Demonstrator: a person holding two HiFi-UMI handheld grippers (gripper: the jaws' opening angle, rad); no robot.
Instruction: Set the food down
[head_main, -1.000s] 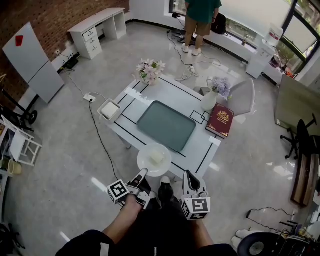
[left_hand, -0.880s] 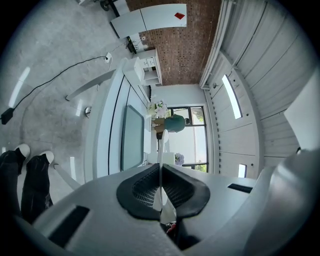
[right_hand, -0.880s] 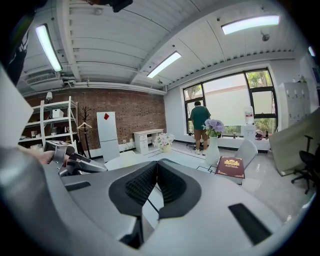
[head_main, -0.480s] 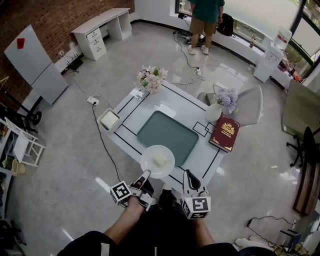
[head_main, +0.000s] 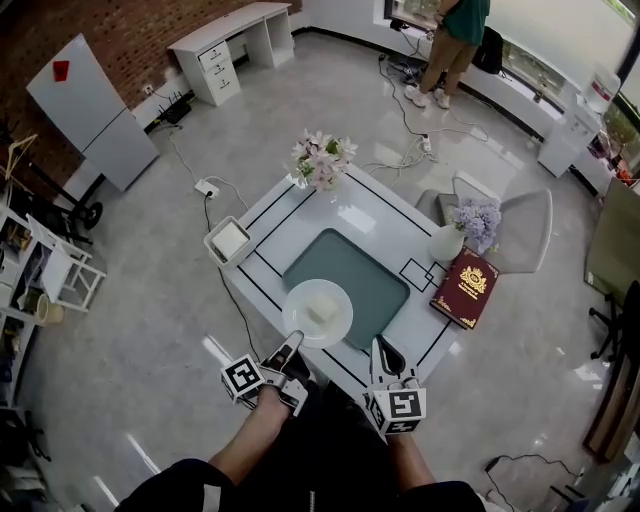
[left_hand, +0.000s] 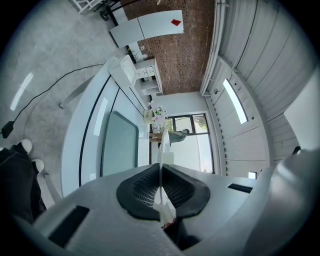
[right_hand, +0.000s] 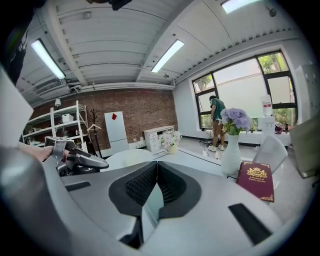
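Left gripper (head_main: 291, 343) pinches the rim of a round white plate (head_main: 300, 300) carrying a pale block (head_main: 319, 314); right gripper (head_main: 377, 347) pressed together.

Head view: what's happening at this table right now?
A person stands at the near side of the white table, a gripper in each hand. The left gripper is clamped on the rim of a white plate carrying a pale block of food, held over the near edge of the green mat. Whether the plate rests on the table yet isn't clear. The right gripper is shut and empty beside it.
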